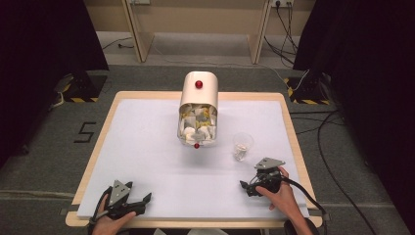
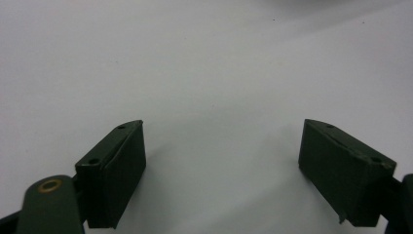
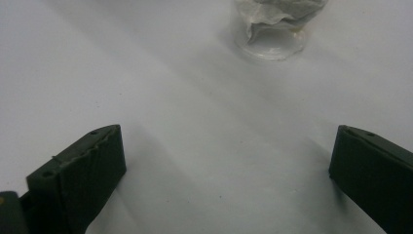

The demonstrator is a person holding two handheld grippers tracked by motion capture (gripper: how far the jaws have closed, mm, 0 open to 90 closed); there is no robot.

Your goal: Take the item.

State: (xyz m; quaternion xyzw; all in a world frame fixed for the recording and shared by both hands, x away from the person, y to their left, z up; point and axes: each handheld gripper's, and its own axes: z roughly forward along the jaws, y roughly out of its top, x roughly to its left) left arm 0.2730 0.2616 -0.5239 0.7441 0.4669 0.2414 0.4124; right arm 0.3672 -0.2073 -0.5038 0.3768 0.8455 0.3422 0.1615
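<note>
White table (image 1: 147, 161) (bare between them): both claws gape, right claw (image 1: 252, 183) near cup (image 1: 242, 145).

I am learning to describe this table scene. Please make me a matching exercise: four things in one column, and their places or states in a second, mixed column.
Things:
1. dispenser
2. clear cup
3. left gripper
4. right gripper

Places or states:
a. open, at the near left corner of the table
b. open, just in front of the clear cup
c. mid-table, with red knobs
d. right of the dispenser, something crumpled and white inside

Pairs: 1-c, 2-d, 3-a, 4-b
</note>
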